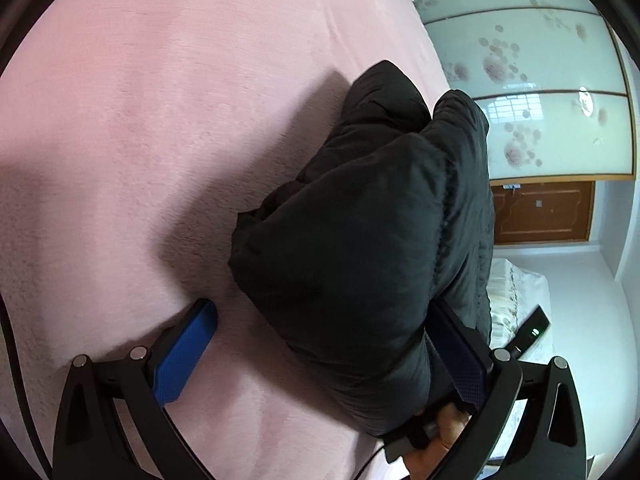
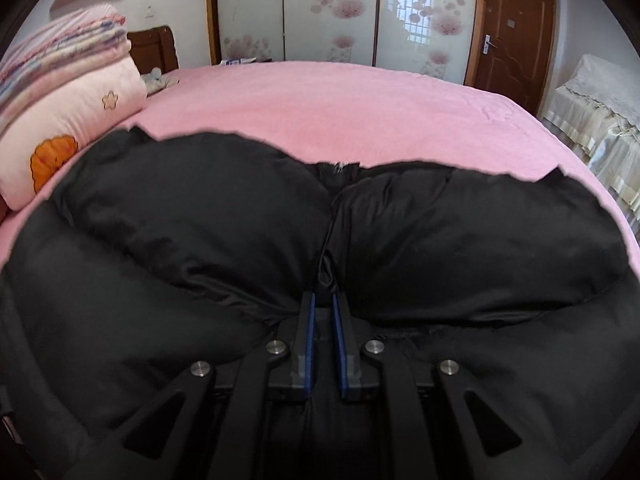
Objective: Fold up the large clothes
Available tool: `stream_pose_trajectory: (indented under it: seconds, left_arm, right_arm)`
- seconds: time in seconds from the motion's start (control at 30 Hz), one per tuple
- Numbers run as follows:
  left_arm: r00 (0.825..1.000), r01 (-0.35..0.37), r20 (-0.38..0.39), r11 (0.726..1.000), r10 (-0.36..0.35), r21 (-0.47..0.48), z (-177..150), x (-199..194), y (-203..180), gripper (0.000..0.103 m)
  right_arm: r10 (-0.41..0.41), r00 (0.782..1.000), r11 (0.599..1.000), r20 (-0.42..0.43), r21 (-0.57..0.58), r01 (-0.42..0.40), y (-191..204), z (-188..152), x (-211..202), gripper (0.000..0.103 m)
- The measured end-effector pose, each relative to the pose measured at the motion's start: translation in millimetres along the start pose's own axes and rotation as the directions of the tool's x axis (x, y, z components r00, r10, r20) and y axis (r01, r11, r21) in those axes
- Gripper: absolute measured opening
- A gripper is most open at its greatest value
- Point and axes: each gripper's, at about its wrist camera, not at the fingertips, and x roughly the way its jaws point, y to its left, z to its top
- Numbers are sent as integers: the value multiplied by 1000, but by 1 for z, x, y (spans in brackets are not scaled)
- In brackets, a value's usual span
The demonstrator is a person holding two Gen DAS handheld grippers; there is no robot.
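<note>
A bed (image 2: 360,112) covered with a pink sheet is seen filling most of the room. Behind it, a wardrobe (image 2: 332,12) with frosted sliding doors printed with pink flowers is set against the wall, and a window is reflected in one panel. A brown wooden door (image 2: 508,36) is placed to its right. Folded quilts (image 2: 68,92) are stacked at the bed's left, before a dark wooden headboard (image 2: 154,46). Furniture under a lace cover (image 2: 592,108) is seen at the right.

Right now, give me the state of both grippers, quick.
Left gripper: open wide, black jacket bulging between its fingers, not pinched.
Right gripper: nearly closed, pinching a fold of the jacket.
</note>
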Motion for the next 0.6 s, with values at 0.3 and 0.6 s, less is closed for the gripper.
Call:
stream_pose_trajectory:
  seconds: [0.3,0.6]
  left_arm:
    - [995,91,-49,995,-89,40,9,6,-11,102]
    - [996,72,-66,993,-66,98,25,23,-37,102]
  right_arm:
    - [18,1000,1000,-24,5,-18,-3,-4,13,9]
    - [47,998,999,-33,17,-46,-8,-5,15,9]
